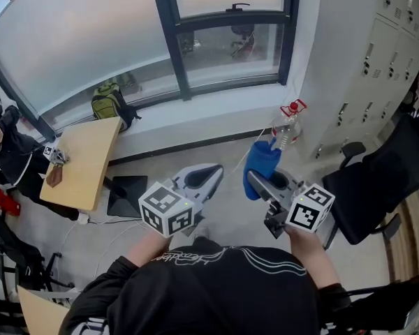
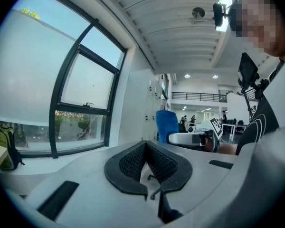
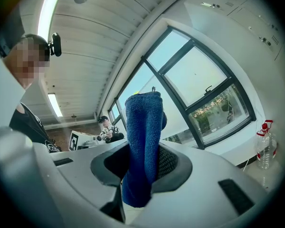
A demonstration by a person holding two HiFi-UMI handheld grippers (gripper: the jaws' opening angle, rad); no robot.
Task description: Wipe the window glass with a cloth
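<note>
Cloth (image 3: 142, 146), a deep blue terry piece folded into a thick upright strip, is pinched at its lower part between the jaws of the right gripper (image 3: 141, 167), which are closed firmly on it; its free end stands up above the jaws. In the head view the cloth (image 1: 260, 165) sits at the tip of the right gripper (image 1: 257, 181), held over the floor and well apart from the window glass (image 1: 91, 40). The left gripper (image 2: 147, 163) has its jaws brought together at the tips with nothing between them, and is held beside the right one.

The glass is set in a dark frame (image 1: 169, 26), with a large frosted pane on the left and smaller panes on the right. Below it runs a white sill, where a green backpack (image 1: 110, 103) rests. A clear spray bottle (image 1: 288, 124) with a red trigger stands near grey lockers (image 1: 377, 61). A wooden table (image 1: 84, 162) is on the left and a black office chair (image 1: 384, 180) on the right.
</note>
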